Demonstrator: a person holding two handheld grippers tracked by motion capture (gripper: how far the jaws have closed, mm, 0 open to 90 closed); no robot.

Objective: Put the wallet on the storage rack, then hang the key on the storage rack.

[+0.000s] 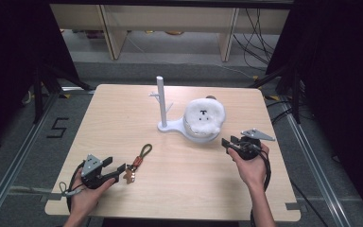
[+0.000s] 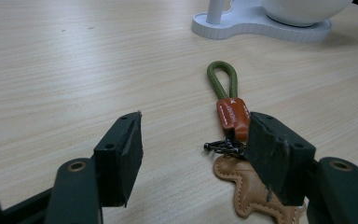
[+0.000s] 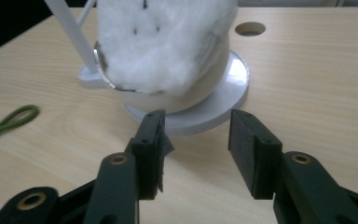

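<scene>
A keychain (image 1: 137, 164) lies on the wooden table (image 1: 123, 113): a green cord loop (image 2: 223, 79), an orange leather tab (image 2: 233, 115), a black chain and a tan leather charm (image 2: 249, 193). My left gripper (image 1: 115, 167) rests open just left of it, its right jaw over the charm's edge. A white stand (image 1: 162, 101) with a post and small pegs shares its base with a bowl holding a fluffy white plush (image 1: 204, 116). My right gripper (image 1: 229, 143) stands open close to the stand's round base (image 3: 223, 100), nothing between its jaws.
A round hole (image 3: 250, 29) is cut in the table behind the bowl. Black frames and cables line the floor on both sides, and pale shelving stands beyond the far edge.
</scene>
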